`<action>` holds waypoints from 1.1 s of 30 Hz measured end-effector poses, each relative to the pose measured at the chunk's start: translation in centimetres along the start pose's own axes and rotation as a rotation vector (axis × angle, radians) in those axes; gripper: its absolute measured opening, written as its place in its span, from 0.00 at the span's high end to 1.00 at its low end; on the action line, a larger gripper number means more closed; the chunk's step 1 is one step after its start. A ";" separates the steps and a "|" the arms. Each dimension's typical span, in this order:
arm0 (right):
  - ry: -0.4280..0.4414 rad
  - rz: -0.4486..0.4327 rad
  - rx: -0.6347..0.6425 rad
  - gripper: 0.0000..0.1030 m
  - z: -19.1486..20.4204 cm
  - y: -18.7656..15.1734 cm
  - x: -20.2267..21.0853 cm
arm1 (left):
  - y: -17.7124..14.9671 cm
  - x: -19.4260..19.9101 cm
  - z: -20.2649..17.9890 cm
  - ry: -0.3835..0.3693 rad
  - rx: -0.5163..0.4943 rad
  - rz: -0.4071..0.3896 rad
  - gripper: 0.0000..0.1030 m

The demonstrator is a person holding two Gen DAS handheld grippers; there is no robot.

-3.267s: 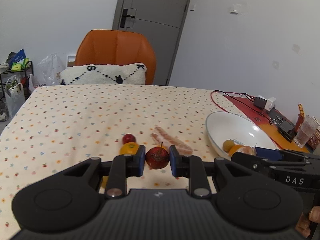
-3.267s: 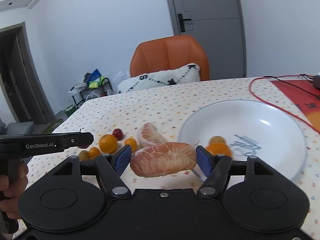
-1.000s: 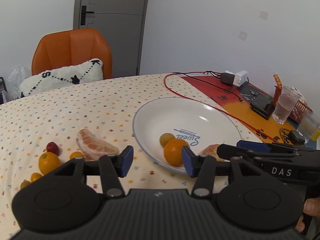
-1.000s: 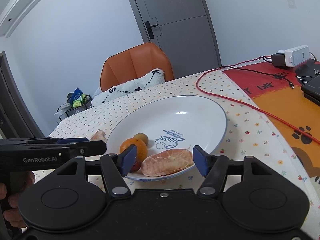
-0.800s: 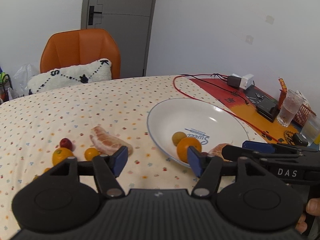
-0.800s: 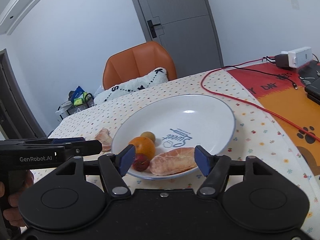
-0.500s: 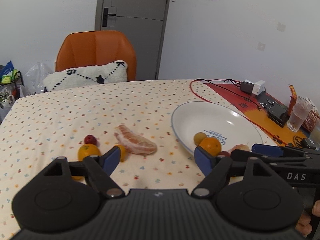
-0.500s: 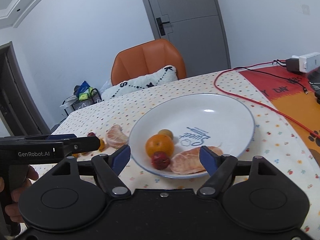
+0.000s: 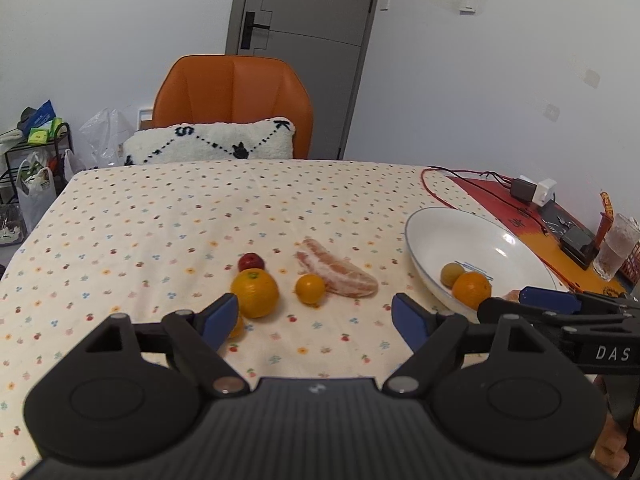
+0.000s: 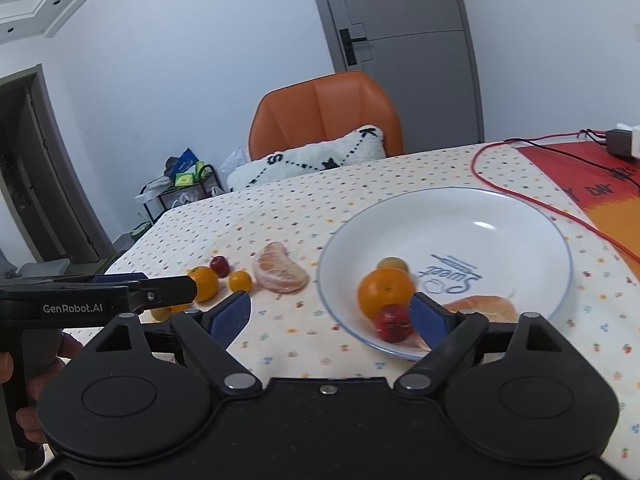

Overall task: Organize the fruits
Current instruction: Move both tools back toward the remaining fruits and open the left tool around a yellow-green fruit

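Left wrist view: the left gripper (image 9: 312, 318) holds its blue-padded fingers (image 9: 218, 316) spread and empty above the dotted cloth worktop (image 9: 160, 216). Just beyond them lie a round orange mandarin (image 9: 254, 289), a small dark red fruit (image 9: 251, 261) and a peeled pink pomelo segment (image 9: 340, 274).

Right wrist view: the right gripper (image 10: 330, 316) is opening its fingers, nothing between them; behind the right finger, the white ceramic plate (image 10: 452, 216) holds an orange (image 10: 385, 291) and more fruit.
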State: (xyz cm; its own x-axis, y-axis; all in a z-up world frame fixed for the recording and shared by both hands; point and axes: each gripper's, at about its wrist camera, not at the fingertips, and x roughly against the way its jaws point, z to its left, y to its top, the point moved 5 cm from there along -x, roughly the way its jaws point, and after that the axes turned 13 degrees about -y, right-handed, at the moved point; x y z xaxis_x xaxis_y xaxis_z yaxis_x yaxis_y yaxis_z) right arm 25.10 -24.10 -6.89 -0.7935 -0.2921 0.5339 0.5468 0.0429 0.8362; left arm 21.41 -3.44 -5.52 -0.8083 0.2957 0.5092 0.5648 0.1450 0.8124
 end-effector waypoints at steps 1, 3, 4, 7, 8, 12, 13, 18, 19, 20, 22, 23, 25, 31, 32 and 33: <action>0.002 0.000 0.004 0.14 0.3 0.0 0.0 | 0.0 0.2 0.3 0.002 0.004 -0.002 0.20; 0.005 -0.001 0.010 0.13 0.9 0.1 -0.1 | -0.1 0.5 0.9 0.003 0.012 -0.008 0.20; 0.007 0.000 0.012 0.13 1.1 0.1 -0.2 | -0.1 0.6 1.2 0.004 0.017 -0.010 0.20; 0.011 0.004 0.017 0.12 1.9 0.1 -0.4 | -0.3 0.9 2.1 0.003 0.029 -0.012 0.20; 0.012 0.005 0.019 0.12 2.2 0.1 -0.5 | -0.4 1.0 2.4 0.004 0.033 -0.012 0.20; 0.017 0.006 0.034 0.12 3.3 0.2 -0.7 | -0.7 1.2 3.5 0.007 0.045 -0.015 0.20; 0.019 0.006 0.039 0.12 3.6 0.2 -0.8 | -0.7 1.3 3.8 0.008 0.049 -0.015 0.20; 0.030 0.010 0.061 0.12 5.0 0.2 -1.3 | -1.1 1.3 5.2 0.019 0.067 -0.017 0.20; 0.033 0.011 0.064 0.12 5.2 0.2 -1.4 | -1.1 1.3 5.5 0.020 0.070 -0.016 0.20; 0.035 0.013 0.068 0.12 5.4 0.2 -1.6 | -1.2 1.3 5.7 0.019 0.072 -0.013 0.21; 0.038 0.016 0.075 0.12 5.9 0.3 -1.9 | -1.5 1.0 6.1 0.013 0.079 -0.003 0.22; 0.039 0.018 0.078 0.12 6.1 0.3 -2.0 | -1.6 0.9 6.3 0.010 0.083 0.002 0.23; 0.041 0.022 0.081 0.12 6.4 0.3 -2.3 | -1.9 0.6 6.7 0.008 0.090 0.008 0.25; 0.050 0.033 0.100 0.12 7.5 0.4 -3.1 | -2.3 -0.3 7.7 -0.003 0.109 0.027 0.40; 0.052 0.035 0.103 0.12 7.7 0.4 -3.3 | -2.3 -0.4 7.9 -0.004 0.113 0.028 0.42; 0.052 0.038 0.106 0.12 7.9 0.4 -3.5 | -2.4 -0.5 8.1 -0.004 0.116 0.029 0.43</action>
State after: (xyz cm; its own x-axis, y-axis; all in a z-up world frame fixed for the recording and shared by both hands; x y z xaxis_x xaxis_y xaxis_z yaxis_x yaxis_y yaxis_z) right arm 25.97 -15.50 -7.36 -0.7562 -0.3377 0.5605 0.5428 0.1548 0.8255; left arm 21.81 3.69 -10.04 -0.7910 0.3046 0.5305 0.6033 0.2449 0.7590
